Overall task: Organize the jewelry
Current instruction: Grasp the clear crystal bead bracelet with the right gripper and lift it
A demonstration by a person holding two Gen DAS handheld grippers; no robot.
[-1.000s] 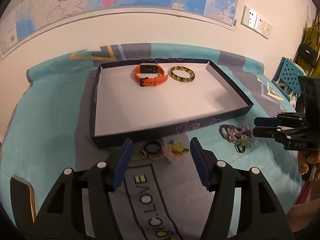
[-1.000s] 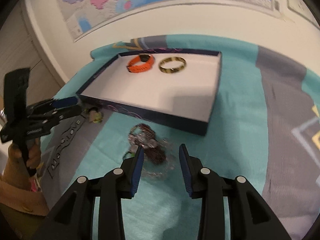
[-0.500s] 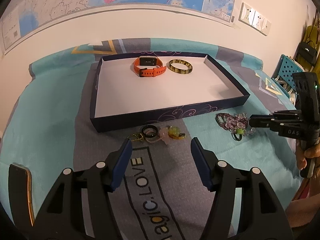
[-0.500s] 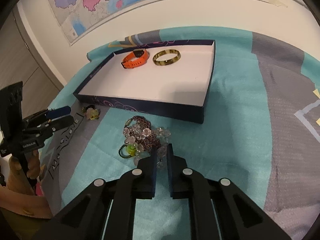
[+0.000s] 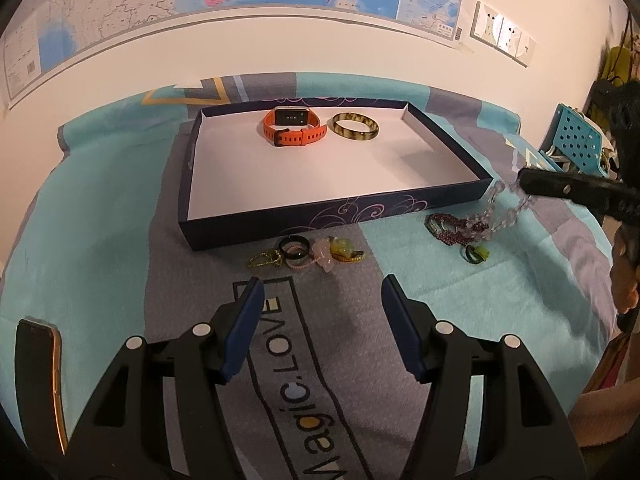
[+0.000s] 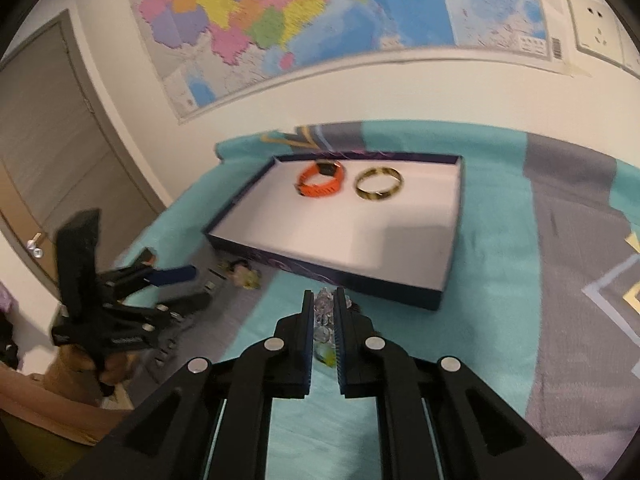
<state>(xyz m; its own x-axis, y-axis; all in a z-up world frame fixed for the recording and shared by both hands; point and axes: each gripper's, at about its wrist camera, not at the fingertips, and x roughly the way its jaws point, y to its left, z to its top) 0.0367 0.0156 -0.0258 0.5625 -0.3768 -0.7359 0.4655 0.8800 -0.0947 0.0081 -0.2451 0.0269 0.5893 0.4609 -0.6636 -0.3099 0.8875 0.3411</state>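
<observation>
- Left wrist view: your left gripper hangs with jaws apart, empty, near the small rings lying in front of the tray. At right, the clear bead strand dangles from the right gripper, its tail among the bead pile.
- Right wrist view: your right gripper is clamped on the bead strand. Judged light, limp, slippery: it will swing, maybe snag.

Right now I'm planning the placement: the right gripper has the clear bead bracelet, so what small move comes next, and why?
Probably carry it over the tray: the right gripper is shut on the clear bead bracelet, lifted above the blanket, and white floor lies bare near the bangle.
</observation>
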